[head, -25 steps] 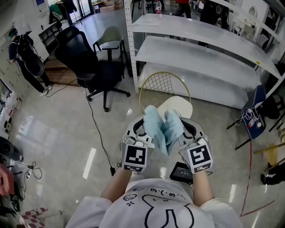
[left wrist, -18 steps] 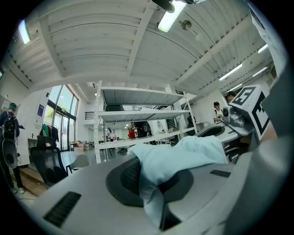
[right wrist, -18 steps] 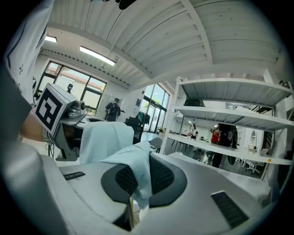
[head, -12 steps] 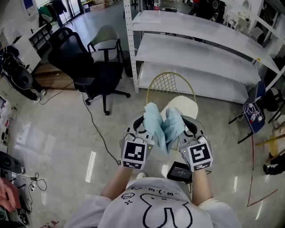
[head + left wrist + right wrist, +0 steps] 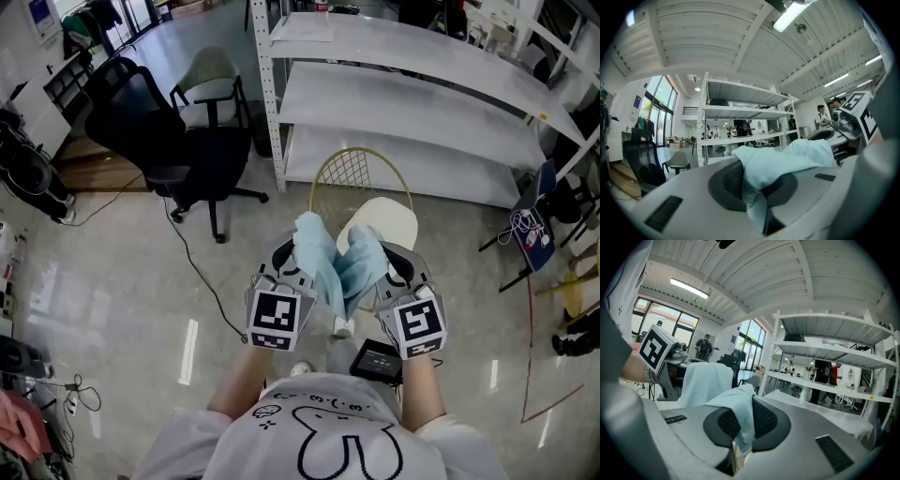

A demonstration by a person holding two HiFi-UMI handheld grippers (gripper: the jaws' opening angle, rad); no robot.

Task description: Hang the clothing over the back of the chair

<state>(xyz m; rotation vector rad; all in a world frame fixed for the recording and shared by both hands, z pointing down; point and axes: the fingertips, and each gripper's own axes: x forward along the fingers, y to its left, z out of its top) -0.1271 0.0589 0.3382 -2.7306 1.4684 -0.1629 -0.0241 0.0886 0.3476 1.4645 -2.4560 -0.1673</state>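
Carrying a pale blue, soft cloth garment (image 5: 330,264) across a glossy grey floor, I close in on the gold wire-backed chair with the round cream seat (image 5: 362,180), where it is to be hung.

My left gripper (image 5: 292,265) and right gripper (image 5: 386,264) ride side by side in front of my chest. Each has its jaws pressed together on a fold of the cloth. In the left gripper view the fabric (image 5: 780,161) bulges out between the dark ribbed pads (image 5: 731,180). In the right gripper view a flap (image 5: 738,411) is pinched the same way and droops below the pads (image 5: 764,420).

Over the last second the grip has not altered: both pairs of jaws clamp the garment as before, and the bundle keeps its shape, two peaks with a sagging middle. What has changed is my position. The black swivel office chair (image 5: 155,122) has slid towards the left edge of the head view. The white metal shelving (image 5: 403,84) fills more of the top, and a pale shoe (image 5: 342,326) now shows beneath the grippers, mid-step.

The garment hangs in the air near the seat's closest edge, touching no part of the chair. The task is therefore in its approach stage. I judge that I have yet to spread the cloth, lift it over the wire back and let go.
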